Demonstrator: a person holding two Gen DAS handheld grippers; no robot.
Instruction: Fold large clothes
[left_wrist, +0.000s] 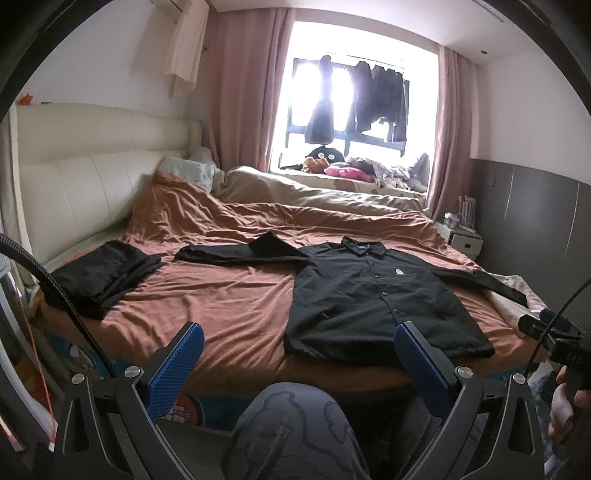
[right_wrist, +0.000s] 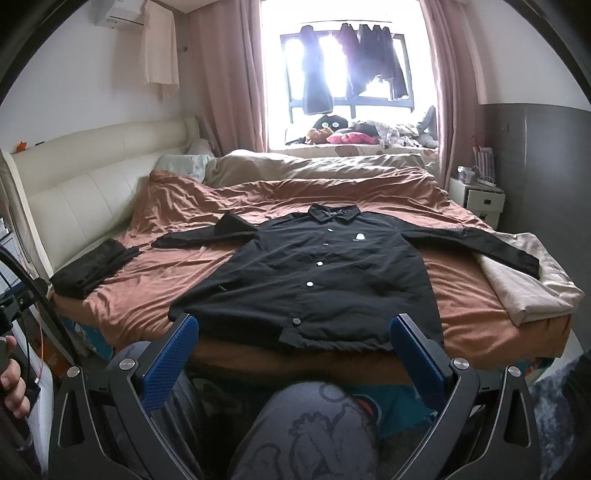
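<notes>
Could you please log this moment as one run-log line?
stage: pre-fold | left claw: open, empty | right claw: open, empty | black shirt: spread flat, buttoned | folded black garment: beside it

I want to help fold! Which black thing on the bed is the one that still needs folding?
Look at the big bed with the rust-brown sheet. In its middle, near the front edge, lies the black shirt, spread flat with both sleeves stretched out. It has a collar, white buttons and a small white chest logo, unlike the folded black pile at the left edge by the headboard.
</notes>
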